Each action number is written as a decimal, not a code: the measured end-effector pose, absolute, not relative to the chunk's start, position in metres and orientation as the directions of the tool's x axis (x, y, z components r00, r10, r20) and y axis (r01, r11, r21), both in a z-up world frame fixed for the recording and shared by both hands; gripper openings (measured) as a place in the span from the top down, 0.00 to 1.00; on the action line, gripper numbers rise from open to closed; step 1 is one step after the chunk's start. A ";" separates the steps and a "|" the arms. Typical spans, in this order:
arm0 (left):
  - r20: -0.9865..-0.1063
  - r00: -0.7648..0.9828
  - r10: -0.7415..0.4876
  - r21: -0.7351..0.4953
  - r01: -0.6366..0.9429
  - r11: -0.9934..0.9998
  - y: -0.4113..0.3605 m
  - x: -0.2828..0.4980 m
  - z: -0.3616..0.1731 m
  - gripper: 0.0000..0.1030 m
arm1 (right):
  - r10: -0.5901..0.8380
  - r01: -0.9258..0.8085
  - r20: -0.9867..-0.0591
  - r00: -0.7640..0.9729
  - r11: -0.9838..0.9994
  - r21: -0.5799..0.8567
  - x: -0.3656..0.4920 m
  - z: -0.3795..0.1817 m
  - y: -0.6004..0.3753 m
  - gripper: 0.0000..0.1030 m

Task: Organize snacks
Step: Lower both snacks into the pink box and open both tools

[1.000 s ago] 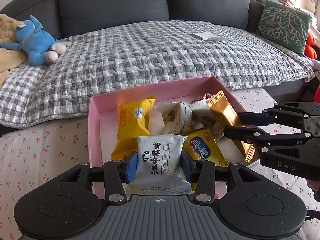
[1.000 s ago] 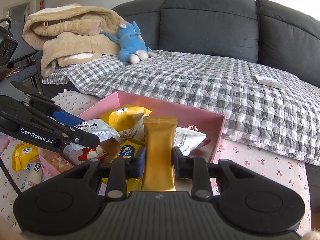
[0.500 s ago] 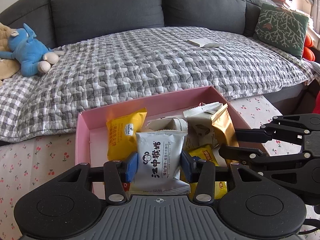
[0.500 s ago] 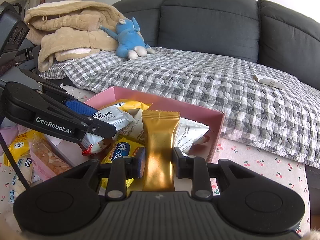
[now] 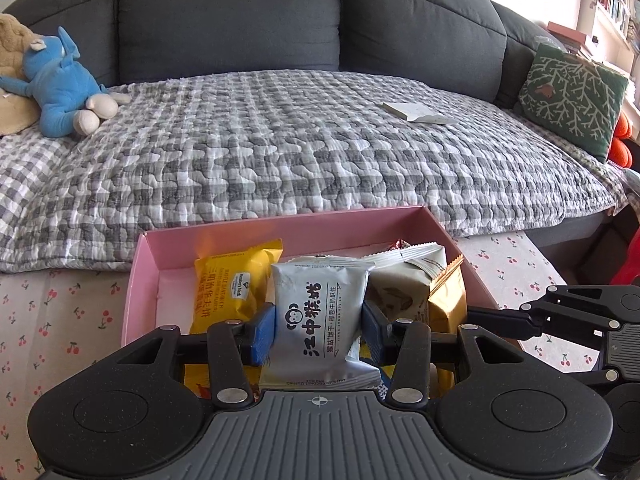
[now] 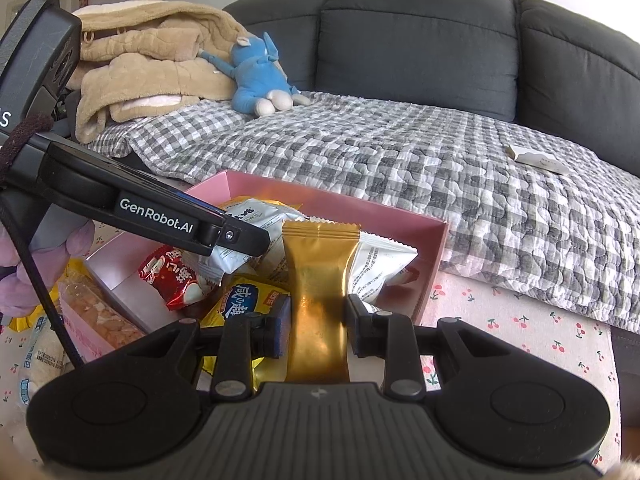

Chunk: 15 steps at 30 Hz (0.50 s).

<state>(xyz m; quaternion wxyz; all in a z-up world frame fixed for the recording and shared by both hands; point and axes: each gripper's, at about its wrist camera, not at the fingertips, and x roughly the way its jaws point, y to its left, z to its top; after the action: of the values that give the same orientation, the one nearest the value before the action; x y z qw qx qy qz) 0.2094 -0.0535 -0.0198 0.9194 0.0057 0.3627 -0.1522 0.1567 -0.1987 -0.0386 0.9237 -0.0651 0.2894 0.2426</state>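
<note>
My left gripper (image 5: 319, 326) is shut on a silver-grey snack packet (image 5: 320, 312) and holds it upright over the pink box (image 5: 138, 280). My right gripper (image 6: 318, 326) is shut on a gold snack packet (image 6: 318, 280), also upright over the pink box (image 6: 434, 264). The box holds a yellow packet (image 5: 232, 284), a white packet (image 6: 380, 264), a yellow-and-blue packet (image 6: 244, 300) and a red packet (image 6: 168, 276). The gold packet (image 5: 448, 304) shows at the right in the left wrist view. The left gripper's body (image 6: 156, 216) crosses the right wrist view.
The box sits on a cherry-print cloth (image 5: 60, 320) in front of a grey sofa with a checked blanket (image 5: 280, 140). A blue plush toy (image 5: 60, 84), a green cushion (image 5: 572, 100) and a small white box (image 5: 416, 112) lie on the sofa. More snack packets (image 6: 40, 344) lie left of the box.
Both grippers have lifted and pulled back a little with their packets held. The left wrist view has swung left, so the box sits more centred.
</note>
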 end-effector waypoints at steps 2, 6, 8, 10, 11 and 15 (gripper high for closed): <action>-0.667 0.696 -0.267 -0.083 0.287 0.954 -0.055 0.208 -0.019 0.56 | 0.416 -0.489 -0.565 0.713 0.872 0.024 0.156 -0.038 -0.199 0.71; -0.665 0.698 -0.266 -0.058 0.307 0.950 -0.056 0.205 -0.018 0.54 | 0.425 -0.495 -0.561 0.710 0.868 0.032 0.155 -0.036 -0.200 0.70; -0.664 0.701 -0.260 -0.038 0.316 0.948 -0.056 0.201 -0.018 0.52 | 0.429 -0.497 -0.560 0.709 0.867 0.034 0.153 -0.035 -0.200 0.66; -0.661 0.706 -0.255 -0.021 0.322 0.946 -0.056 0.198 -0.016 0.50 | 0.432 -0.501 -0.559 0.708 0.865 0.034 0.152 -0.034 -0.200 0.63; -0.659 0.708 -0.253 -0.013 0.325 0.946 -0.056 0.196 -0.015 0.48 | 0.434 -0.503 -0.558 0.707 0.863 0.033 0.151 -0.033 -0.200 0.62; -0.655 0.716 -0.243 0.010 0.329 0.944 -0.052 0.189 -0.011 0.42 | 0.436 -0.507 -0.555 0.708 0.862 0.030 0.146 -0.030 -0.203 0.56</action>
<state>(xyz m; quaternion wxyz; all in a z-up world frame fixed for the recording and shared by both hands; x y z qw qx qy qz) 0.1892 -0.0523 -0.0114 0.9241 0.0632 0.3437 -0.1547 0.1465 -0.2026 -0.0300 0.9221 -0.0622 0.2837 0.2557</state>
